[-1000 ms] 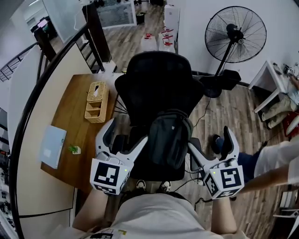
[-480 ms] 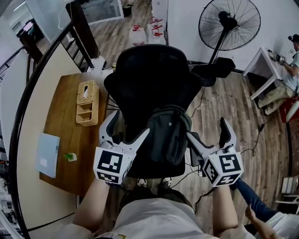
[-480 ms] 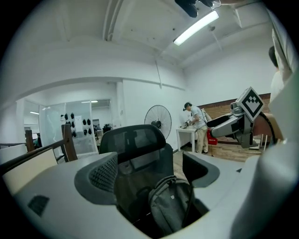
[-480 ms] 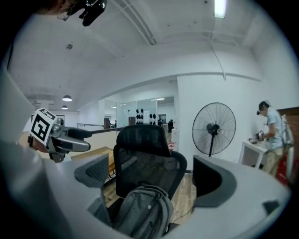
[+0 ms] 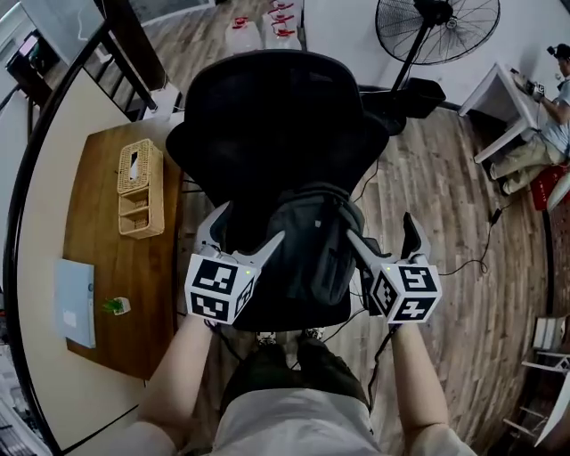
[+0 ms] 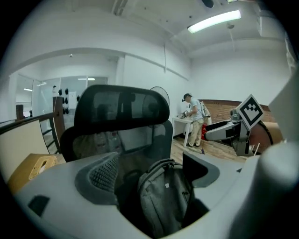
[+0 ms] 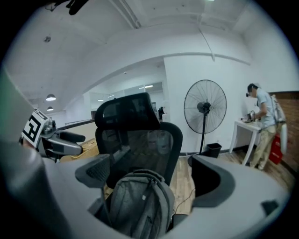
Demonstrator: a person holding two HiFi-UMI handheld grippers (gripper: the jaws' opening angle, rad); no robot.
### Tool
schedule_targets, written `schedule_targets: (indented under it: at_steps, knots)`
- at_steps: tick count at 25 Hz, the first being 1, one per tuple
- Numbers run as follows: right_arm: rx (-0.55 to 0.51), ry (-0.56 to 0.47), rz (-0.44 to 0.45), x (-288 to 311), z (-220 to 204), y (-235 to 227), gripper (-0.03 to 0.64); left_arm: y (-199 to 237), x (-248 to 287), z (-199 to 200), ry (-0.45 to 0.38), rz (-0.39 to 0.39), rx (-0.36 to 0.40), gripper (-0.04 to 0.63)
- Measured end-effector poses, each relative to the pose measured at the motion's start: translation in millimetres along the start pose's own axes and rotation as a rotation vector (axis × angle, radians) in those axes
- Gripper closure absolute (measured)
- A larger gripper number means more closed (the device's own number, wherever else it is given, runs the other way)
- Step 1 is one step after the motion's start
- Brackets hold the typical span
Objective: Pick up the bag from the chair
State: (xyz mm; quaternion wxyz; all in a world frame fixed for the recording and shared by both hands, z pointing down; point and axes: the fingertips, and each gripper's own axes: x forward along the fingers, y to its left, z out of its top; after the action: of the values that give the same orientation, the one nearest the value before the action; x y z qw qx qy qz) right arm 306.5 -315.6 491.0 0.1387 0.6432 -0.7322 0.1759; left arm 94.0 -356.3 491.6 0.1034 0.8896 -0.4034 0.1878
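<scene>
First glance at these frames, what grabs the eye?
The grey backpack propped upright on the seat of the black office chair, dead centre of the head view. The left gripper and right gripper flank it, jaws apart, neither closed on it. A pedestal fan stands at the upper right.

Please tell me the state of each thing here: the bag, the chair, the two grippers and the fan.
bag: upright on the chair, leaning on its back, not held.
chair: holds the bag.
left gripper: open, empty.
right gripper: open, empty.
fan: standing upright; running or not, cannot tell.
</scene>
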Motion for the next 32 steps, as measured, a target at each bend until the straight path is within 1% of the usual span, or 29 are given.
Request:
schedule_targets:
  at_steps: [3,6,7,9,11,15,17,20,21,22,24,26,29,31,32]
  knots:
    - [0.033,0.043,-0.011,28,-29,-4,0.057,6,29,-34,0.057,-0.021,-0.016,0.166]
    - [0.046,0.086,-0.017,54,-60,-8,0.057,8,57,-67,0.111,-0.045,0.004,0.166]
    - [0.047,0.104,-0.019,63,-71,-11,0.057,10,65,-75,0.117,-0.044,0.008,0.166]
    - [0.052,0.144,-0.027,78,-97,-18,0.058,16,79,-90,0.117,-0.034,-0.007,0.166]
    - [0.068,0.193,-0.036,94,-126,-24,0.061,23,91,-109,0.129,-0.032,-0.035,0.166]
    - [0.090,0.278,-0.040,115,-180,-30,0.061,30,113,-153,0.197,-0.056,-0.090,0.166]
    - [0.097,0.302,-0.035,124,-199,-30,0.063,31,127,-174,0.231,-0.068,-0.143,0.166]
    - [0.119,0.326,-0.032,136,-223,-33,0.070,33,151,-201,0.279,-0.064,-0.251,0.166]
    - [0.134,0.334,-0.035,140,-231,-35,0.075,33,158,-209,0.298,-0.064,-0.267,0.166]
    - [0.153,0.343,-0.038,144,-238,-36,0.084,31,165,-217,0.318,-0.065,-0.264,0.166]
    - [0.190,0.362,-0.042,150,-252,-39,0.095,29,173,-233,0.356,-0.066,-0.232,0.166]
    - [0.208,0.370,-0.047,154,-261,-42,0.106,30,181,-249,0.383,-0.055,-0.231,0.166]
    - [0.209,0.358,-0.052,158,-266,-46,0.132,29,192,-262,0.388,-0.054,-0.235,0.167]
    - [0.212,0.353,-0.051,160,-266,-45,0.168,25,195,-265,0.388,-0.065,-0.227,0.169]
    - [0.211,0.354,-0.055,159,-266,-44,0.192,24,195,-267,0.388,-0.062,-0.229,0.193]
